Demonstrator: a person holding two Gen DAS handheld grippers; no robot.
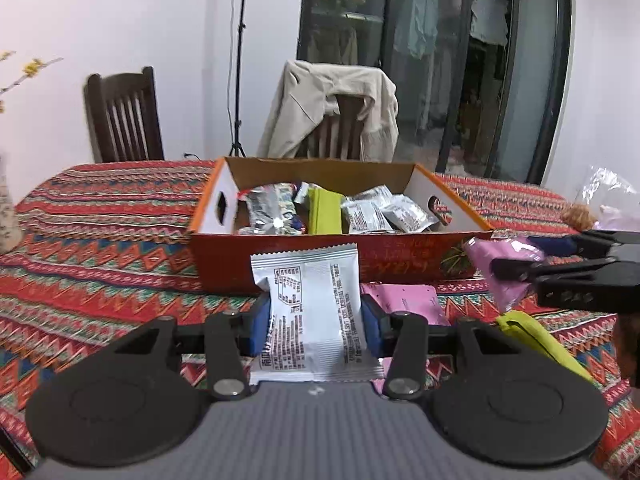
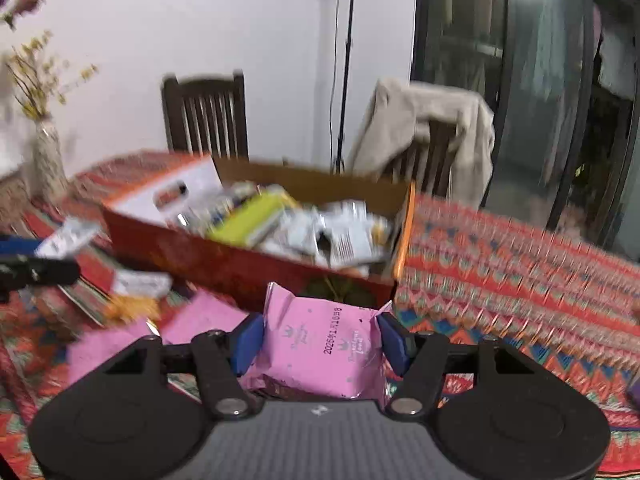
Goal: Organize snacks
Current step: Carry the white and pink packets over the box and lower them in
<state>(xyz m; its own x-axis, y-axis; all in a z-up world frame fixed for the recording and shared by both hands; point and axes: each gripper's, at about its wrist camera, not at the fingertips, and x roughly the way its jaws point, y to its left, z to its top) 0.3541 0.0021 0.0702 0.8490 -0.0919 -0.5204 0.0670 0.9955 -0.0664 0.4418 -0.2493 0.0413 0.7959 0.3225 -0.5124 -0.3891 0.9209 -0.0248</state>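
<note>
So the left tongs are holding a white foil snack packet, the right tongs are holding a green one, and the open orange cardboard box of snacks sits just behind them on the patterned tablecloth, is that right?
Not quite. The right tongs hold a pink snack packet, not a green one, as the right wrist view shows. The rest stands: the left tongs grip the white foil snack packet, with the open orange cardboard box behind on the patterned tablecloth.
</note>
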